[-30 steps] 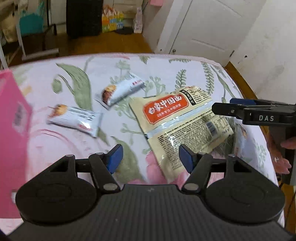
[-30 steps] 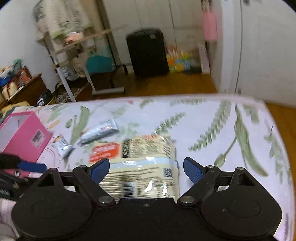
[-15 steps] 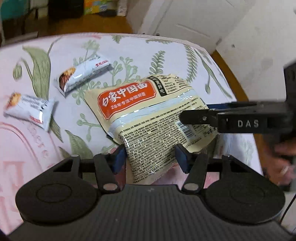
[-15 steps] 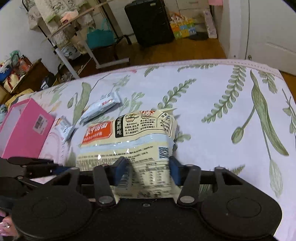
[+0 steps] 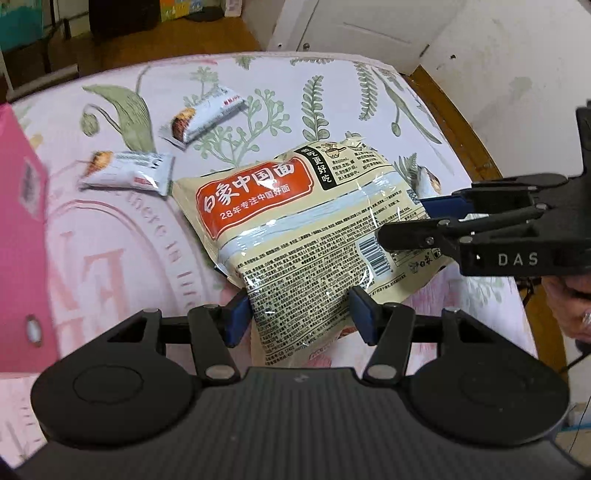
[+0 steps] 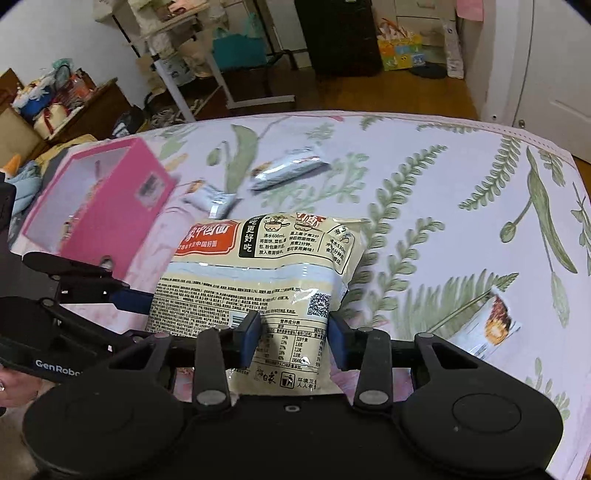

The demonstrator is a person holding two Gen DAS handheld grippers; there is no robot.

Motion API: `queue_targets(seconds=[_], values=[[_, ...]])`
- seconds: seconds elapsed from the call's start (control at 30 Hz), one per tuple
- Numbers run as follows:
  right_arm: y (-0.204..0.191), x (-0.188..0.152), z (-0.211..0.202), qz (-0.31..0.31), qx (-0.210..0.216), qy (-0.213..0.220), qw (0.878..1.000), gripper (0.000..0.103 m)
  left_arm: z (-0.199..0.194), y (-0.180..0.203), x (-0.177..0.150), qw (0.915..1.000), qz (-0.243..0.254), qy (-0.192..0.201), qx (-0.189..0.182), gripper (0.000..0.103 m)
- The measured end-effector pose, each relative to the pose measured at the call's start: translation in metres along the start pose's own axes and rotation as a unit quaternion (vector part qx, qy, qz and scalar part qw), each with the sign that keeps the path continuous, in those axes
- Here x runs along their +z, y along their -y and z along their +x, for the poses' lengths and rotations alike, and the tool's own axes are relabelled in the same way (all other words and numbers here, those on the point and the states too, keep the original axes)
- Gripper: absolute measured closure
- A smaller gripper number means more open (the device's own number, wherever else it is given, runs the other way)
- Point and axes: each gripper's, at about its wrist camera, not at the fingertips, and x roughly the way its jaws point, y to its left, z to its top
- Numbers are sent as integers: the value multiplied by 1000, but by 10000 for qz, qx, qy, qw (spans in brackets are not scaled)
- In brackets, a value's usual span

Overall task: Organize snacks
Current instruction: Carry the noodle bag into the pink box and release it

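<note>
Both grippers clamped on noodle packet above floral tablecloth.
Left to right: pink box [image 6: 92, 206] at table's left; two small snack bars [image 5: 127, 173] [image 5: 205, 118] beside it; left gripper [image 5: 299, 314] and right gripper [image 6: 293, 339] each pinch an edge of the instant noodle packet [image 5: 306, 229]; another snack bar [image 6: 487, 325] lies right.

Home bedroom: floral bedsheet [image 6: 424, 192], suitcase [image 6: 336, 33], cluttered shelves [image 6: 170, 40].

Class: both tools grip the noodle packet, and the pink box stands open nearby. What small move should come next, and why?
Probably carry the noodle packet toward the pink box. The left tool and right tool both pinch its edges, and the box's open top lies to the left.
</note>
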Motion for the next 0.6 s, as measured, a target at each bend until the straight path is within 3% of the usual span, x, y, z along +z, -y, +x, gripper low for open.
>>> queue_targets(seconds=[0.33,0.6], values=[[-68,0,-40,-402,264,28,9988,60,-88,4,-29,9974,323,414,484,48],[-130,17,-45,-838,568,261,9945,67,-154,-32,-51,9913,213,929,905,48]])
